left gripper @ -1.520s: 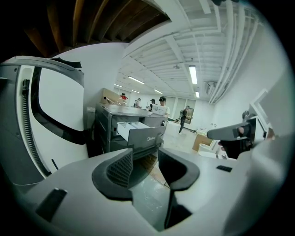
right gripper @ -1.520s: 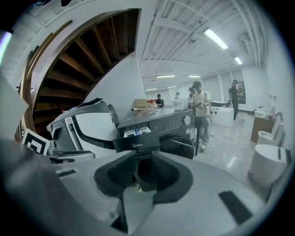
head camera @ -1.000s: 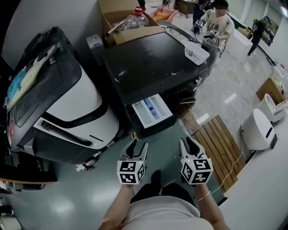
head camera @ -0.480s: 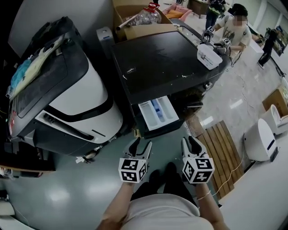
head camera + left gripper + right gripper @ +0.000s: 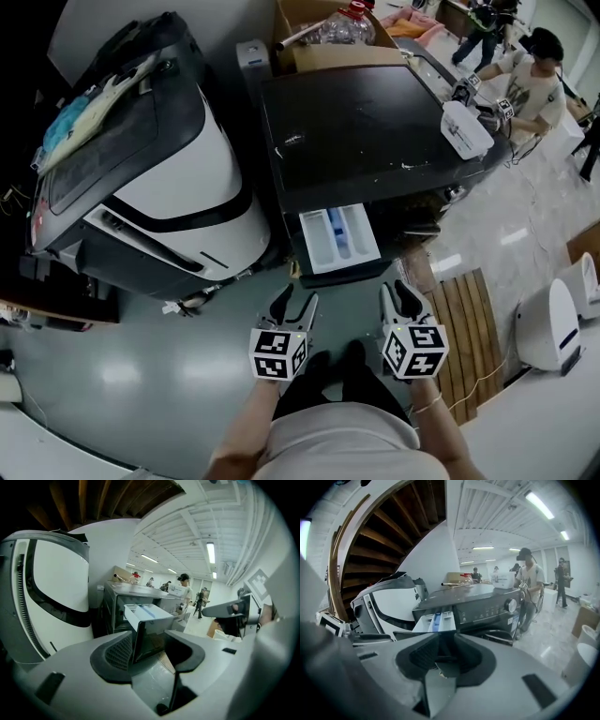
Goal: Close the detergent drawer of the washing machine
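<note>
The black washing machine [image 5: 375,122] stands at the middle of the head view. Its white detergent drawer [image 5: 339,239], with a blue compartment, is pulled out toward me. My left gripper [image 5: 288,305] hangs just below the drawer's front, open and holding nothing. My right gripper [image 5: 401,295] is beside it to the right, also open and empty, and neither touches the drawer. In the left gripper view the drawer [image 5: 147,613] shows ahead beyond the left gripper [image 5: 147,641]. The right gripper view shows the drawer [image 5: 433,620] left of the control panel, above the right gripper [image 5: 446,653].
A large white and black machine [image 5: 159,178] stands close on the left. A cardboard box [image 5: 328,42] sits behind the washer and a small white box [image 5: 466,129] on its top. A wooden slatted platform [image 5: 469,328] lies right of me. A person [image 5: 534,84] stands at the far right.
The head view has swung, so the washer and drawer sit further right and lower in the picture. The drawer stays pulled out. Both grippers have edged nearer to it, still side by side.
</note>
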{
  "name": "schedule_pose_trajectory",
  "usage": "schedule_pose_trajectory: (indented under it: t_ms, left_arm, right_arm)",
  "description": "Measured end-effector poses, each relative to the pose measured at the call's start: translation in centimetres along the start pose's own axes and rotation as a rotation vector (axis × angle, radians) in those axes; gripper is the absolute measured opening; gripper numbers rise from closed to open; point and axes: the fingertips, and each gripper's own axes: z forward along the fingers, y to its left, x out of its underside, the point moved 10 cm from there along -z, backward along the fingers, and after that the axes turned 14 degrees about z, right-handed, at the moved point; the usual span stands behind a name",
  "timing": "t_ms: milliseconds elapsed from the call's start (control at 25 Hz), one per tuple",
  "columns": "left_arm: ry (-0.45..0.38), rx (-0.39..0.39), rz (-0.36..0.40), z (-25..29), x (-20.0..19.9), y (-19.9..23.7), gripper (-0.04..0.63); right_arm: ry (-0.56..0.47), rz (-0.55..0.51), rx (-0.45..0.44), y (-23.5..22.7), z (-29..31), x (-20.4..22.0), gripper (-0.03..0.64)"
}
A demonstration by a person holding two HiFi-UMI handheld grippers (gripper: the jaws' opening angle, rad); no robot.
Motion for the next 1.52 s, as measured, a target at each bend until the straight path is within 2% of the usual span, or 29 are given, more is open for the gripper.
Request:
schedule_pose_trajectory:
  t_ms: [240,640,960,1320,1520]
  left_arm:
    - [0.006,-0.096,-0.029,0.2,-0.2,-0.9,0.189]
    - [0.038,-0.197,-0.051,0.1,0.0,-2.2,0.189]
    - [0.078,-0.232,-0.091,1.1,0.7,-2.1,0.188]
    - [0.113,-0.234,-0.134,2.6,2.3,-1.4,0.181]
    - [0.112,-0.237,-0.145,3.3,2.7,-1.1,0.153]
  right_arm:
    - [0.041,-0.039,-0.062,-1.5,1.2,-0.9,0.089]
    - [0.104,-0.103,-0.130,-3.1,3.1,-0.9,0.089]
    - [0.171,-0.146,-0.141,-4.3,5.0,-0.2,0.089]
    - [0.220,-0.196,-0.169,-4.5,6.6,0.6,0.089]
    - [0.224,-0.194,-0.184,-4.7,7.4,0.9,0.089]
